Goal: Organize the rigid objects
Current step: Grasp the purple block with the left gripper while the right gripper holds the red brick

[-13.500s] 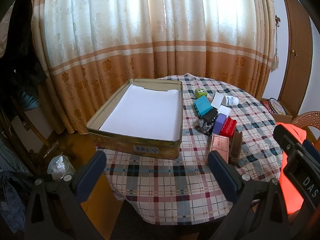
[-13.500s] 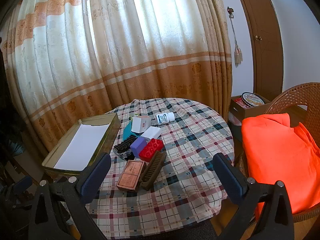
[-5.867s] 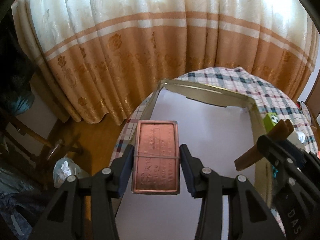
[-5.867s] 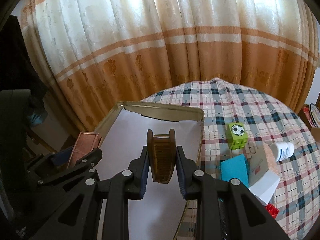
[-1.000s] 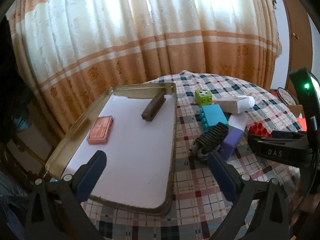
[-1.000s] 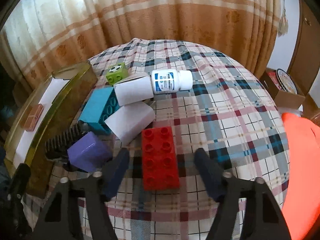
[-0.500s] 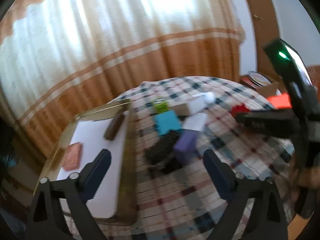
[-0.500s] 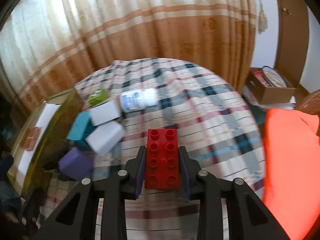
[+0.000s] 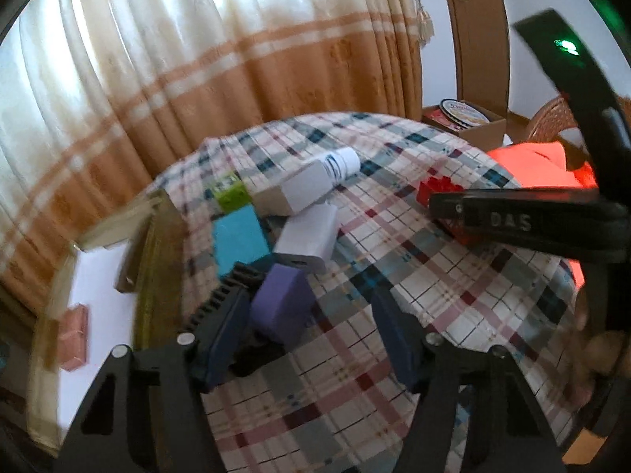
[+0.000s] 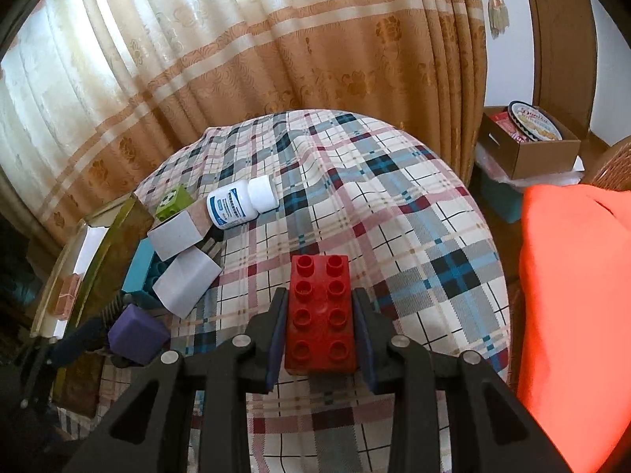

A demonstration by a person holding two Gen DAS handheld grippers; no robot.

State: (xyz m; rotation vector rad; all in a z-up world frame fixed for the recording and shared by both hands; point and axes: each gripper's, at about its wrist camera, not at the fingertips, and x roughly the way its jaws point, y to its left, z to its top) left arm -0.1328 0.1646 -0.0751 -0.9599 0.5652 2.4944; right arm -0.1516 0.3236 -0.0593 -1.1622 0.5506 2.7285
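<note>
The right gripper point(image 10: 320, 327) pinches the red brick point(image 10: 319, 315) above the bench point(image 10: 434, 236). The left gripper point(image 9: 303, 335) is closing its fingers around the purple block point(image 9: 282, 307), not yet pressing. The black comb point(image 9: 221, 307) touching it could get caught.

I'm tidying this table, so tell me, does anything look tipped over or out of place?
Yes: the white pill bottle lies on its side on the checked tablecloth, its base against a small white box in the loose pile beside the tin tray.
</note>
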